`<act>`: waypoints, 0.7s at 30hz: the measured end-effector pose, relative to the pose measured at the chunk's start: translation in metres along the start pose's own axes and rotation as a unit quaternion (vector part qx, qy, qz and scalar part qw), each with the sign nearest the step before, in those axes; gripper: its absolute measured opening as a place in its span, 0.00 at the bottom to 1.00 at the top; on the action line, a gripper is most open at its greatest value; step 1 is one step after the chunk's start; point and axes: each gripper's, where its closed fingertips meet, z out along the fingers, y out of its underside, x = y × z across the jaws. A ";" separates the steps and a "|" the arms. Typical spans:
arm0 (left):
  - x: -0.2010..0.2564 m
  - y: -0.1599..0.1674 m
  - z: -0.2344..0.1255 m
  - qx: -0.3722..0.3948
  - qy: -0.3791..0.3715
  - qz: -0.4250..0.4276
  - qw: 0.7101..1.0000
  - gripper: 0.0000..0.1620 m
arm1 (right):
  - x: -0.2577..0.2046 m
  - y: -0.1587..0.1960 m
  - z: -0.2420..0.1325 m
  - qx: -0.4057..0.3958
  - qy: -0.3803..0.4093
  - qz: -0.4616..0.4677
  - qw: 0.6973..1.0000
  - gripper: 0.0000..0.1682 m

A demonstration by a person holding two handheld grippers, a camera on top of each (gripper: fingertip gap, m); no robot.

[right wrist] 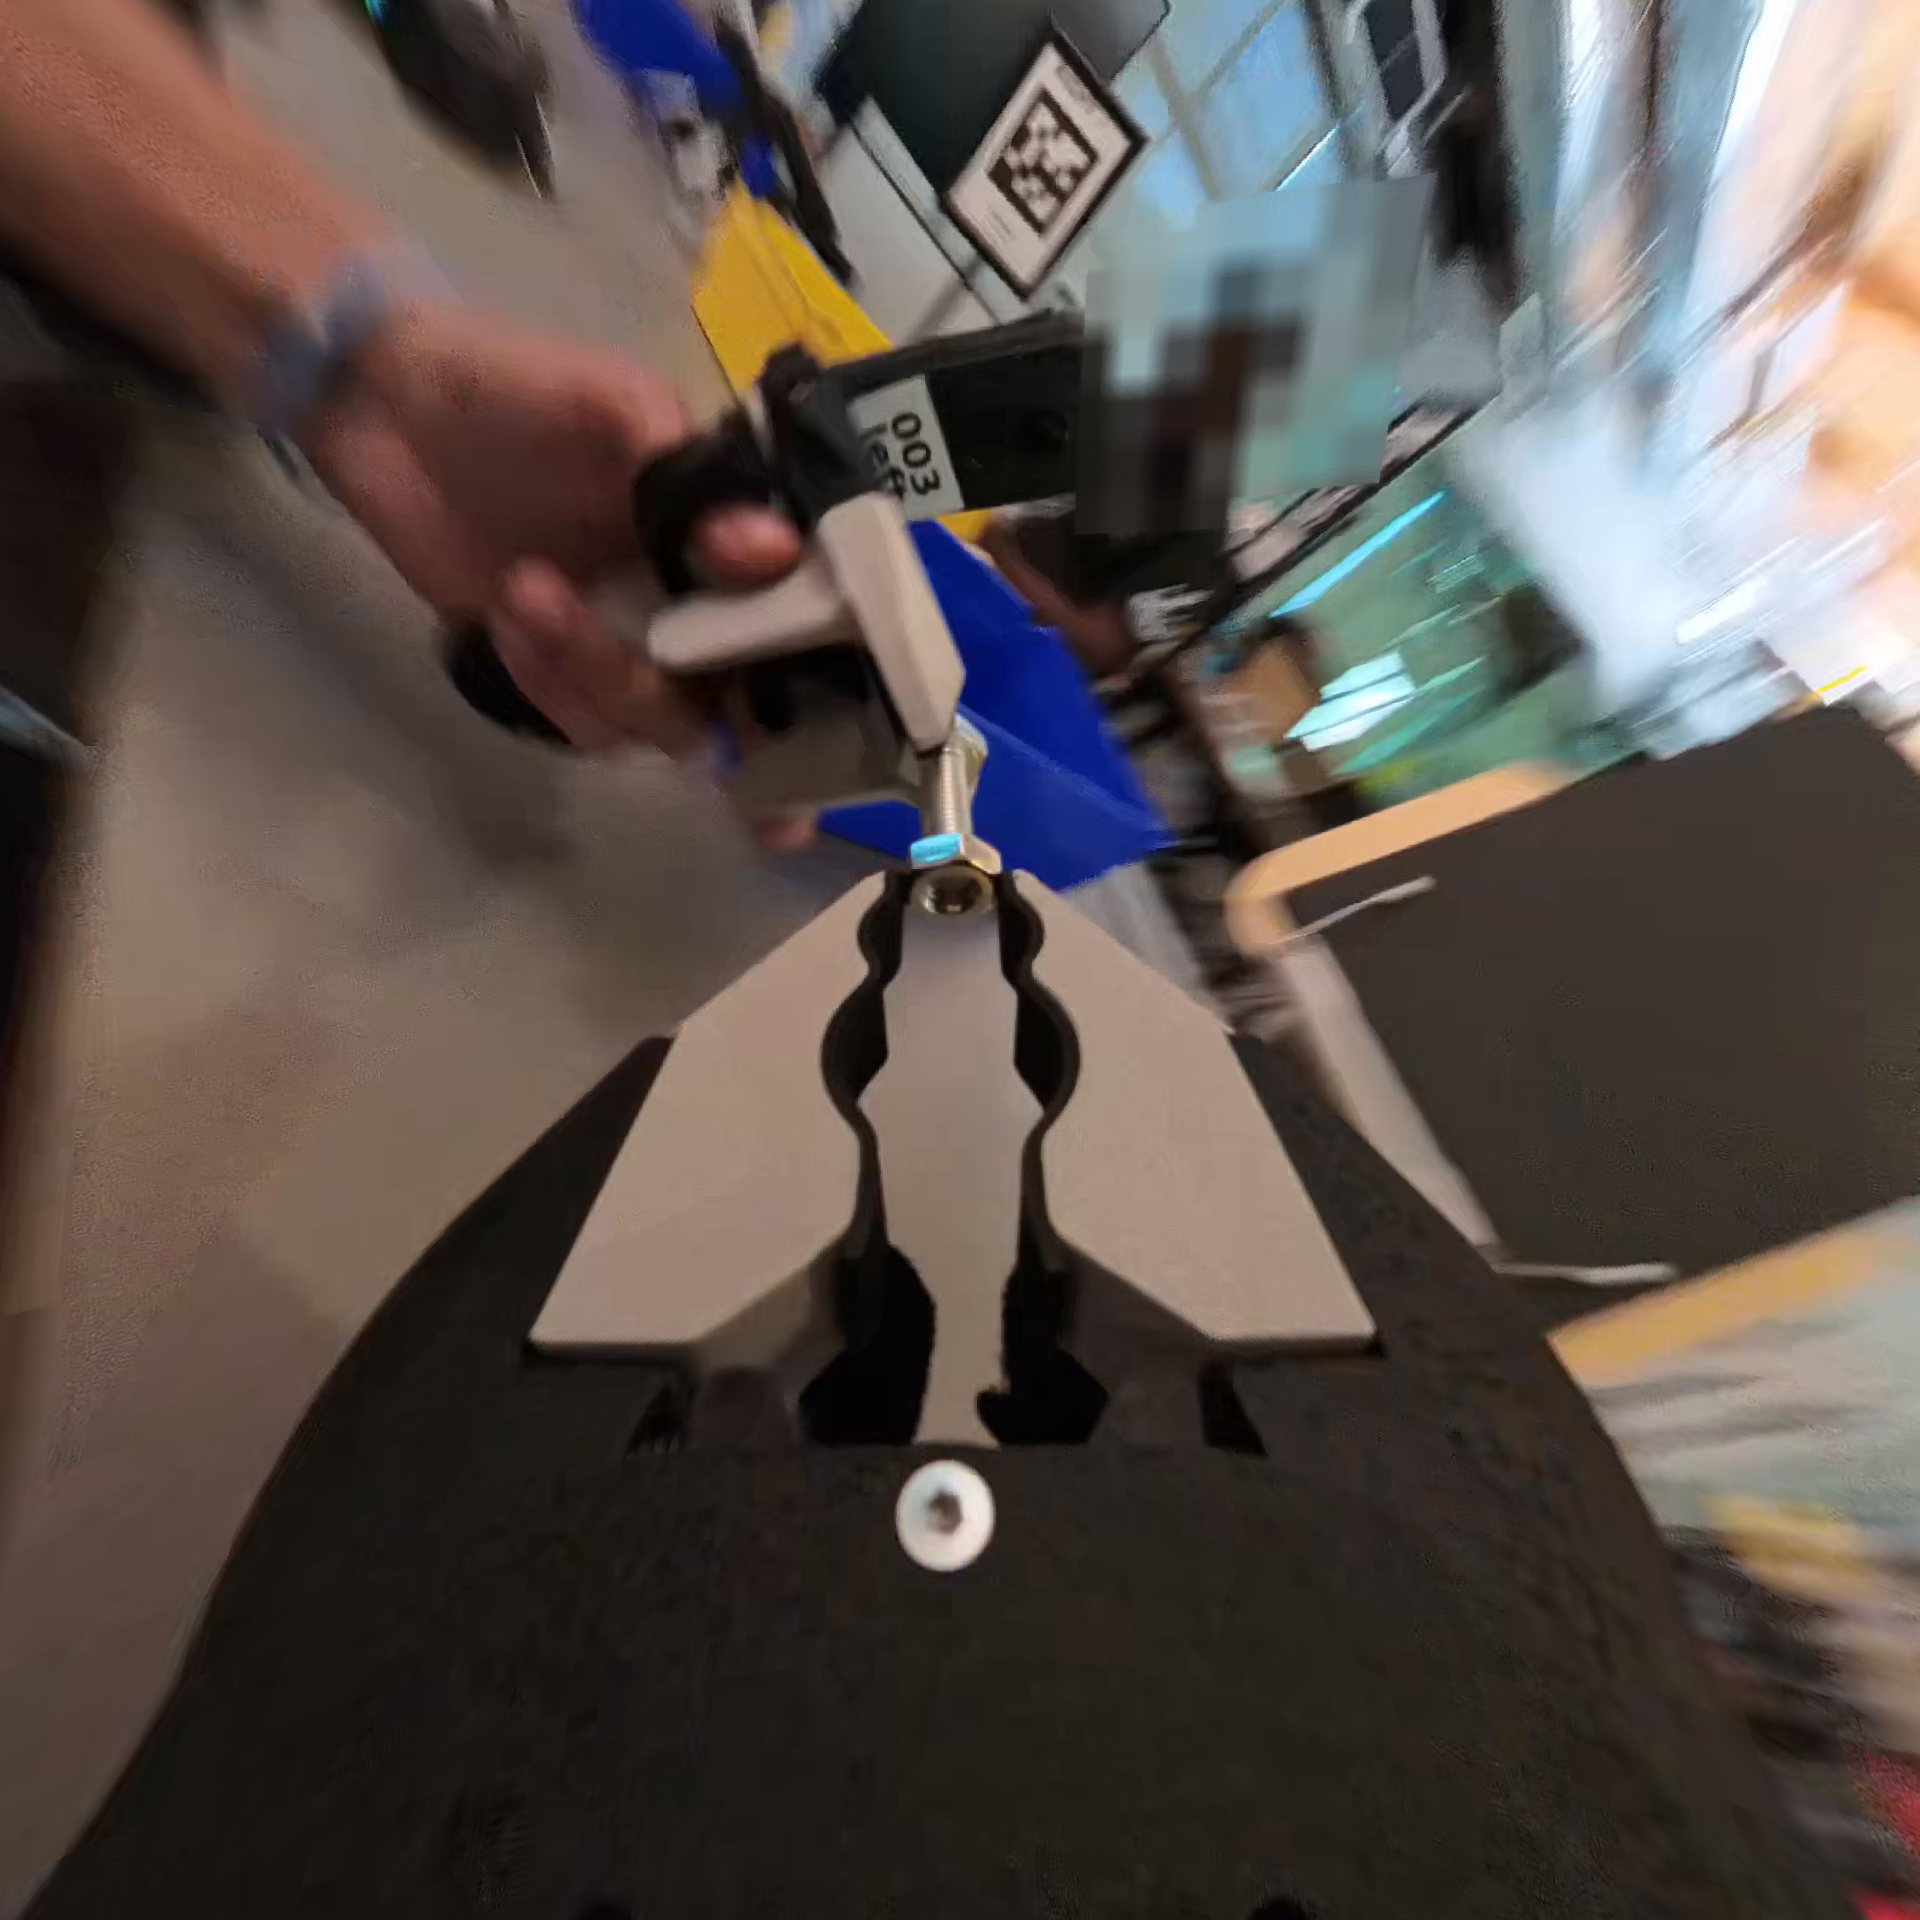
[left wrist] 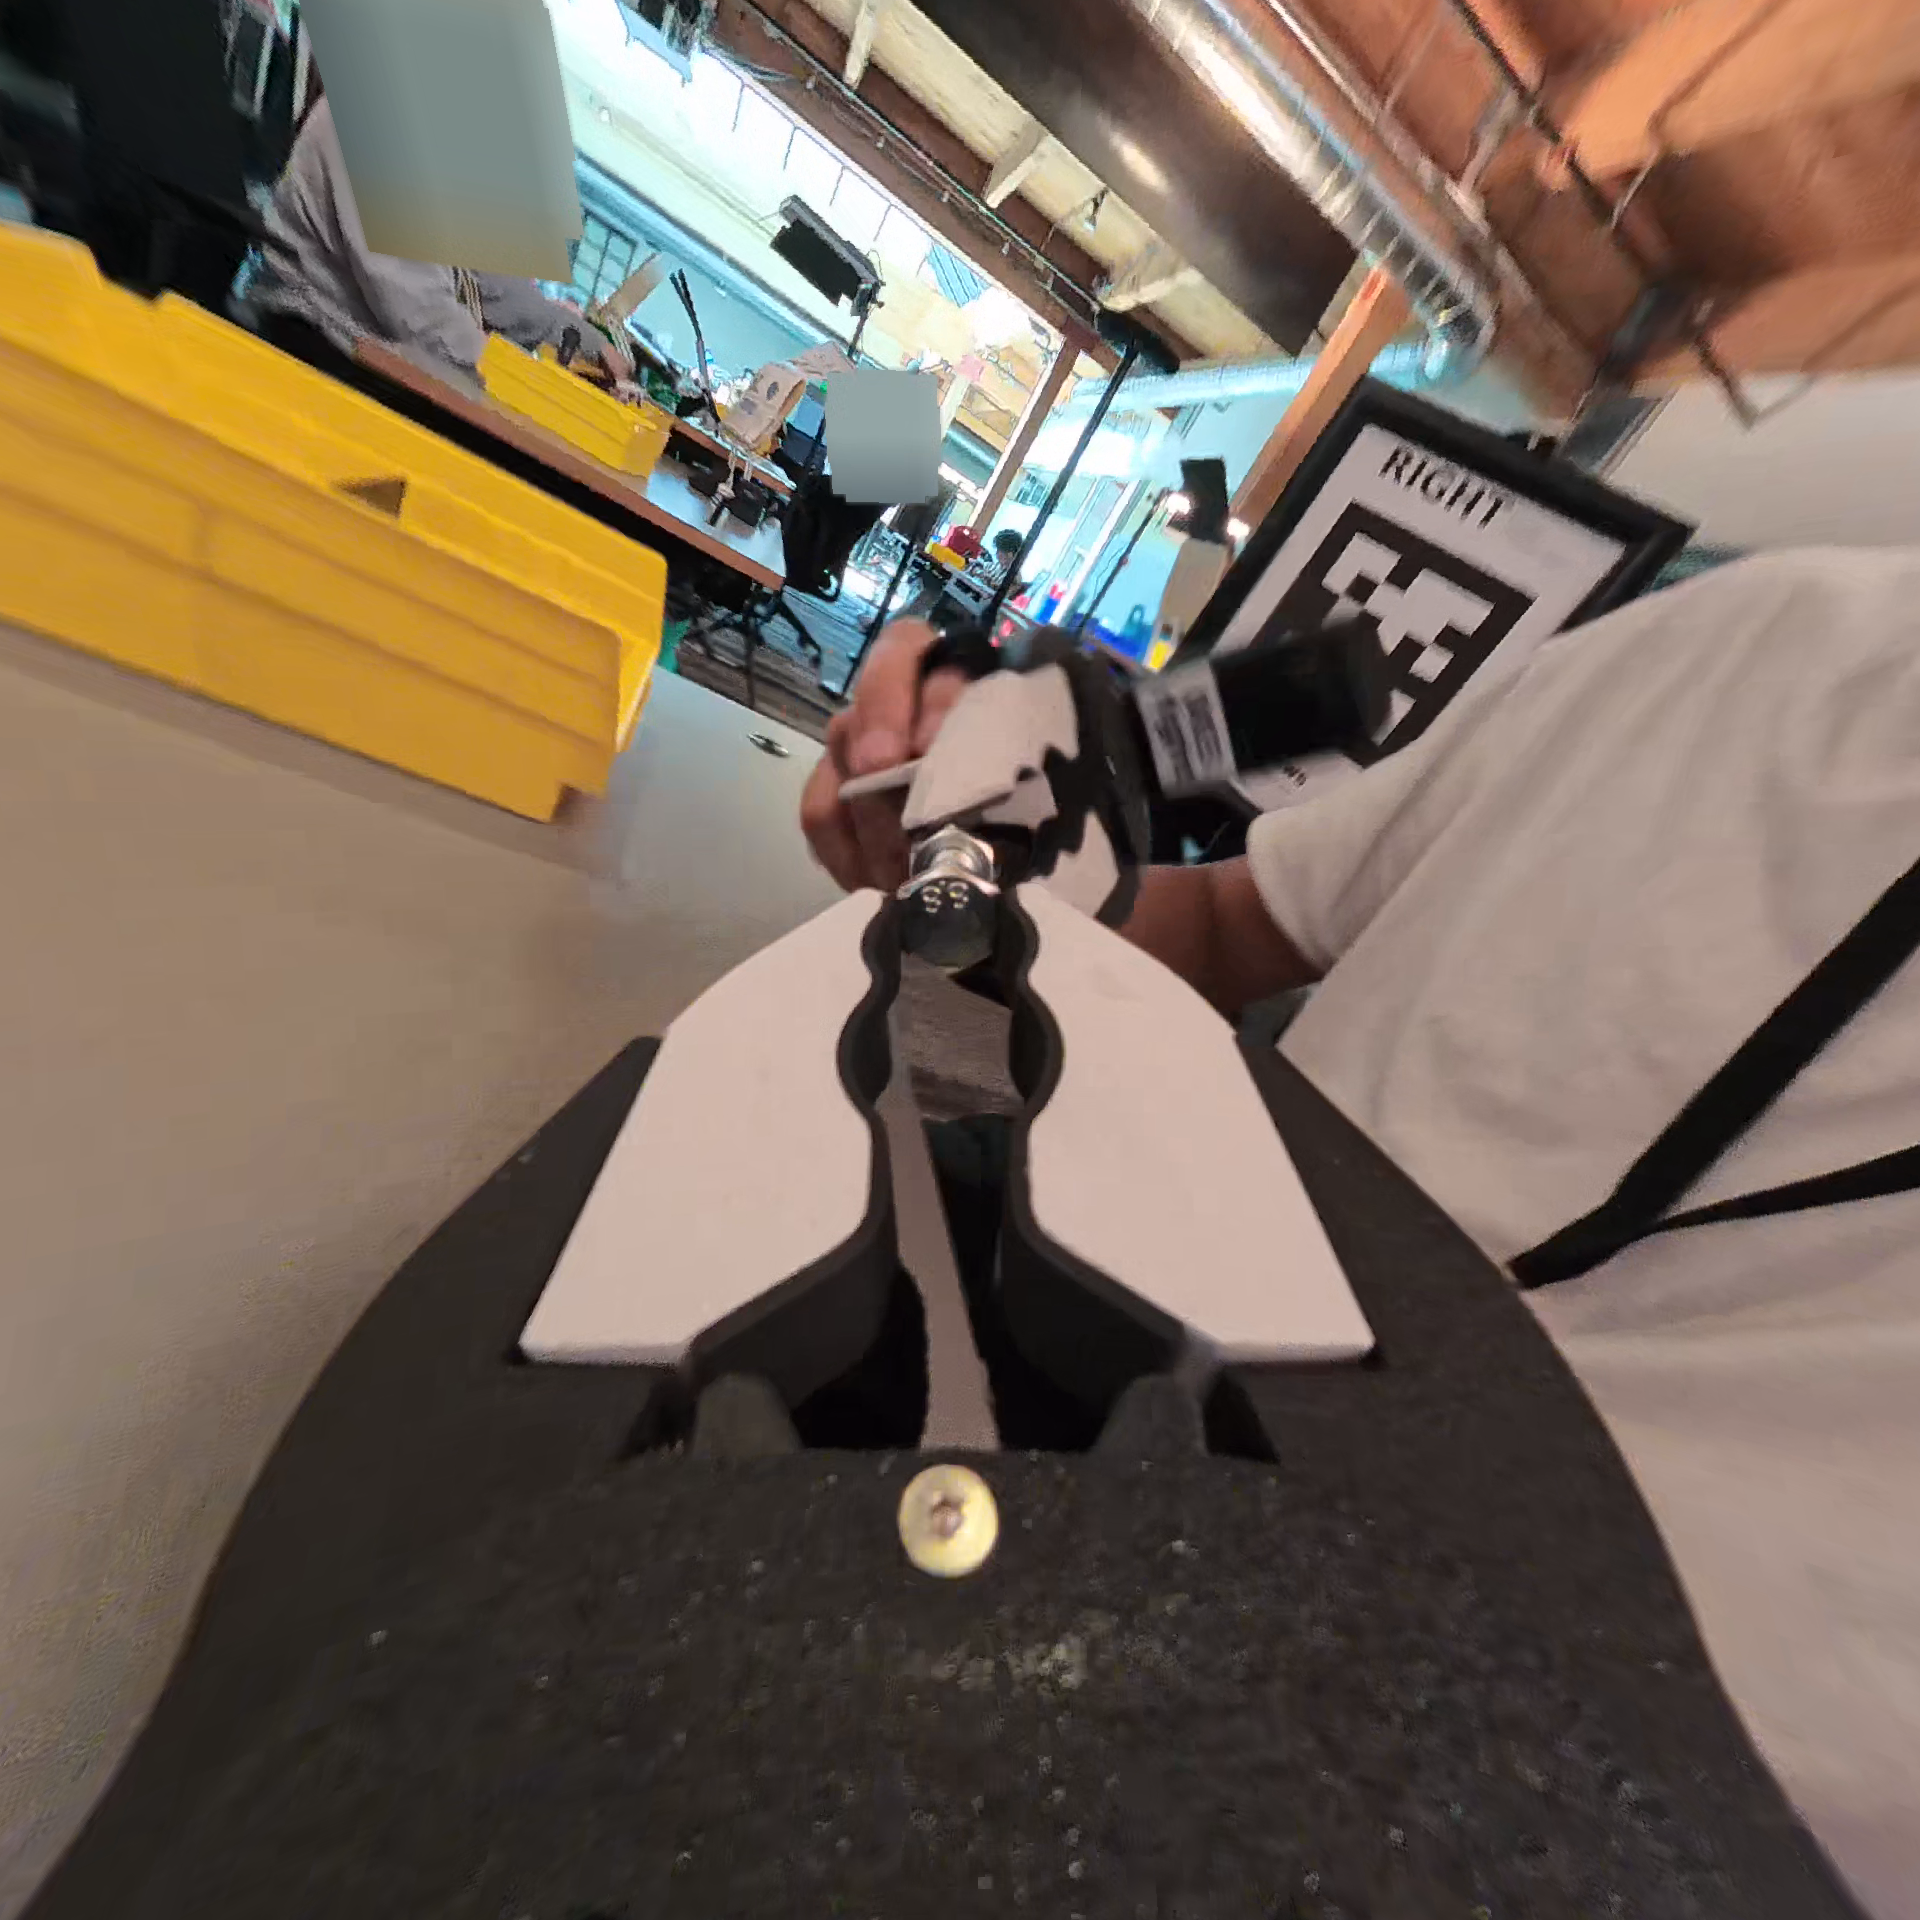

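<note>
While both claws grip, bolt (left wrist: 948,906) spans them.

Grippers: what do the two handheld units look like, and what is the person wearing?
Each gripper, left gripper and right gripper, has a speckled black body, pale grey wedge fingers with scalloped black inner edges, and a centre screw. Each carries a black-and-white marker board. The person wears a white short-sleeved shirt with black straps.
</note>
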 end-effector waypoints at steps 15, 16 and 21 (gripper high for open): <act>0.012 -0.006 -0.055 0.080 -0.091 0.007 0.993 0.11 | -0.008 -0.008 0.044 0.031 0.073 -0.120 0.990 0.28; 0.011 -0.010 -0.059 0.089 -0.105 0.029 0.990 0.11 | -0.010 -0.002 0.048 0.024 0.039 -0.050 0.998 0.28; 0.011 -0.018 -0.064 0.084 -0.151 0.135 0.976 0.11 | -0.048 0.013 0.059 -0.011 -0.224 0.385 0.895 0.23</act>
